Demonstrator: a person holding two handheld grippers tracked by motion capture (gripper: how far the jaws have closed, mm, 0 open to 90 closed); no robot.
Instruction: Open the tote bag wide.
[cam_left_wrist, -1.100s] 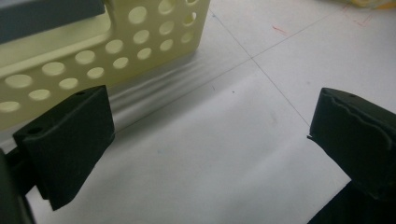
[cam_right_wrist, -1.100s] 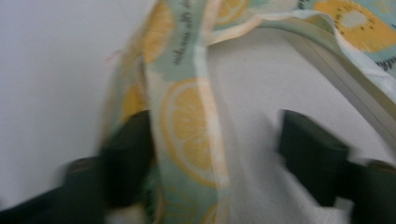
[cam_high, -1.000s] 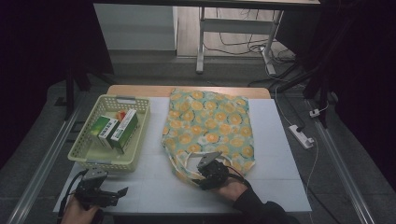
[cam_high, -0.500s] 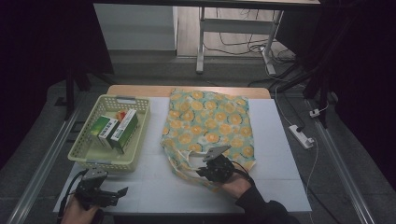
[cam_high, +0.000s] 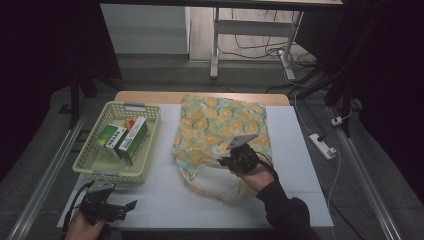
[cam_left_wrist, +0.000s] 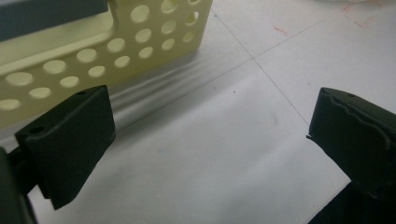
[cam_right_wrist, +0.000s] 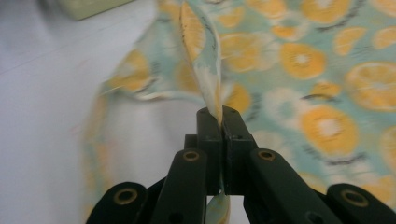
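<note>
A cloth bag printed with orange slices lies flat on the white table, its handles trailing toward the front edge. My right gripper hovers over the bag's near end, shut on a fold of its upper edge. In the right gripper view the jaws pinch that fold, which stands up from the bag. My left gripper rests open at the front left of the table. Its open jaws hold nothing and face the basket's corner.
A pale yellow perforated basket at the left holds green and white boxes. A white power strip lies on the floor to the right. Metal rails run along both sides of the table.
My right gripper has closed on the bag's edge and lifted it up and away from the front edge. The left gripper has stayed put.
</note>
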